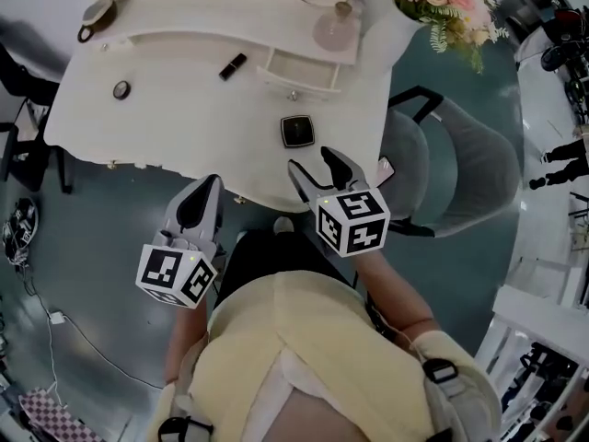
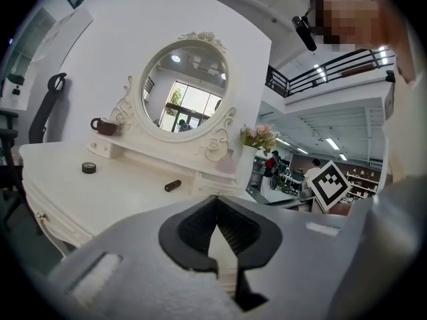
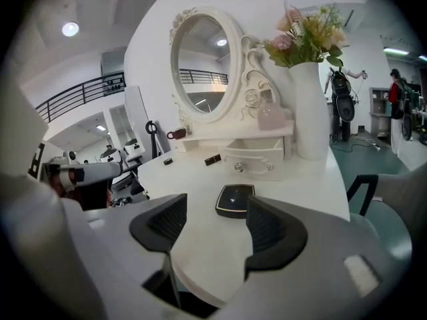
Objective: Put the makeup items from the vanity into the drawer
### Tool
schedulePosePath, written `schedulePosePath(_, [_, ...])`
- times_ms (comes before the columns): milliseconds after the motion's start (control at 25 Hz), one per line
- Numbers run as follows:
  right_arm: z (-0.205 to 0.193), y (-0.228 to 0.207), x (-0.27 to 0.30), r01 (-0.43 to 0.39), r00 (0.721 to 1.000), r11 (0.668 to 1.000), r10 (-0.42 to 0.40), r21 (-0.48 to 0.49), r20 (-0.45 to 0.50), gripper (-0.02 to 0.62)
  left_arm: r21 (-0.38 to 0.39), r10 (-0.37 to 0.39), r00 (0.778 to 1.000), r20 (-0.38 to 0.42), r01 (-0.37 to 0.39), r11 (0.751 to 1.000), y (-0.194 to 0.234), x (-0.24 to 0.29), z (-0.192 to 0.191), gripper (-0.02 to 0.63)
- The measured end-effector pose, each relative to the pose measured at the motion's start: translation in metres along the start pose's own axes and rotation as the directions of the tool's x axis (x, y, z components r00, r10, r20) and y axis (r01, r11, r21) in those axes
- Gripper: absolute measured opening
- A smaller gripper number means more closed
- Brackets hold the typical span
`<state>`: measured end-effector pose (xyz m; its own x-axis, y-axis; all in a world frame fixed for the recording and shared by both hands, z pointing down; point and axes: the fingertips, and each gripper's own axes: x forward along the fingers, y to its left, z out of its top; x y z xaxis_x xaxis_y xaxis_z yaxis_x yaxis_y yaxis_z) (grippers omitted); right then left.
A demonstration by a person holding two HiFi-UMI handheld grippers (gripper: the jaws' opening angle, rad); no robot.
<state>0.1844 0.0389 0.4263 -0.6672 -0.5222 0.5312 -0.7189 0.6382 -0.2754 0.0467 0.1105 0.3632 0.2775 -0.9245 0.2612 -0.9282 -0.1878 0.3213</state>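
Person: a pale yellow top (image 1: 304, 339) fills the bottom of the head view and hides the floor under it.
Left tongs (image 1: 208, 184): the dark ridged pads are pressed together at the tips with nothing between them. They sit just in front of the table's edge.
Right tongs (image 1: 314, 162): the jaws stand apart and hold nothing. They are over the front edge of the table.
Chair (image 1: 465, 168): gray and soft-looking, to the right of the table. The right tongs hide part of it.
Table (image 1: 184, 118): white and smooth, with a curved front edge.
Compact (image 1: 297, 131): black, flat and shiny, a square with round corners. It lies shut on the table just past the right tongs, not touching them.
Drawer (image 1: 296, 85): small and white with a round knob, pulled open. Its inside is hard to see.
Dark tube (image 1: 233, 65): lies left of the drawer, too small to tell more.
Round pot (image 1: 121, 89): small and dark, farther left on the table.
Brown cup (image 1: 97, 14): on the back shelf, far left.
Pink bottle (image 1: 333, 28): see-through glass, above the drawer.
Mirror (image 2: 185, 89): oval, with a curly white frame. The head view cuts it off.
Flowers (image 1: 446, 3): pink and white, in a tall white vase (image 3: 310, 112) at the back right corner.
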Motion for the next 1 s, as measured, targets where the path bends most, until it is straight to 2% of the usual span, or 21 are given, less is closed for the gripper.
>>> schedulePosePath(200, [-0.004,-0.01,0.014,0.032,0.999,0.999,-0.031,0.028,-0.031,0.273,-0.01,-0.034,0.999,-0.043,0.034,0.999,0.008,0.024,0.001,-0.003])
schedulePosePath(320, [-0.004,-0.013,0.025,0.056,0.998,0.998,-0.055,0.035,-0.042,0.282,-0.014,-0.087,0.993,-0.076,0.086,0.996,0.014,0.043,-0.001,-0.002])
schedulePosePath(560, [-0.005,-0.021,0.043,0.135,0.989,0.988,-0.13,0.075,-0.068,0.282,0.001,-0.191,0.972,-0.134,0.193,0.981,0.025,0.074,0.009,-0.002])
schedulePosePath(1000, [-0.008,-0.033,0.061,0.249,0.965,0.965,-0.24,0.077,-0.109,0.291,-0.028,-0.285,0.938,-0.197,0.286,0.958,0.049,0.106,0.011,-0.003])
